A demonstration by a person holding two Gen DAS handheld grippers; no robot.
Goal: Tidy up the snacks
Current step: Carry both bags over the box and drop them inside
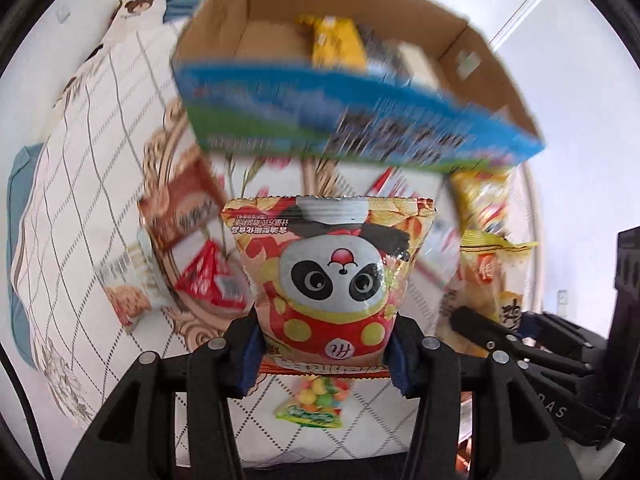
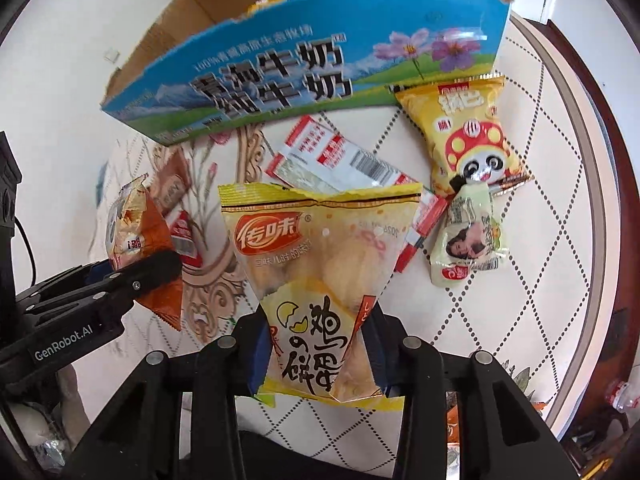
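My left gripper (image 1: 322, 354) is shut on an orange snack bag with a panda face (image 1: 332, 268), held up above the table. My right gripper (image 2: 320, 354) is shut on a yellow egg-biscuit bag (image 2: 320, 256), also lifted. In the right wrist view the left gripper (image 2: 132, 280) shows at the left with its panda bag (image 2: 138, 236). The right gripper (image 1: 492, 340) shows at the right edge of the left wrist view. Beyond both stands an open cardboard box with a blue and green side (image 2: 280, 64), (image 1: 360, 116); a yellow pack (image 1: 338, 42) lies inside.
Loose snacks lie on the round white quilted table (image 2: 540, 240): a yellow panda bag (image 2: 464, 136), a pale green packet (image 2: 468, 244), a red-and-white wrapper (image 2: 340, 160), a brown pack (image 1: 184, 208), a red pack (image 1: 208, 280), a candy packet (image 1: 316, 404). A checked cushion (image 1: 80, 208) lies left.
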